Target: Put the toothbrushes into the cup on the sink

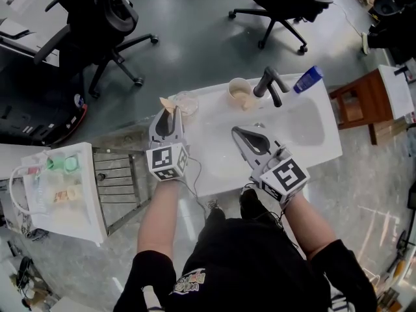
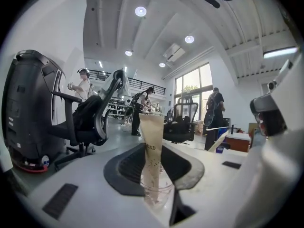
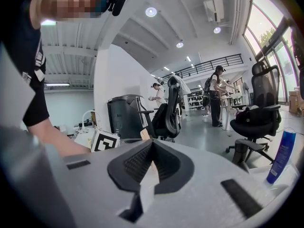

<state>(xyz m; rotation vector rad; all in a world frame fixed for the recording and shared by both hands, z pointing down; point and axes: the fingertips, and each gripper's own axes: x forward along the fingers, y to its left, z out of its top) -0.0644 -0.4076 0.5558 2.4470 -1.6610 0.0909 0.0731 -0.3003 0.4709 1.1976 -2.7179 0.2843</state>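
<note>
We see the white rectangular sink (image 1: 312,132), with our right tongs (image 1: 238,131) pressed together and empty over its basin. Our left tongs (image 1: 171,114) stand parted at its rear left corner, either side of the beige paper-wrapped toothbrush (image 2: 153,146), which stands in the clear plastic cup (image 2: 156,191).

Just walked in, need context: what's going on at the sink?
A person holds two grippers over a white sink. The left gripper is at the clear cup on the sink's corner. A paper-wrapped toothbrush stands in that cup, between the gripper's jaws, which are apart. The right gripper is shut and empty, over the sink's front.
</note>
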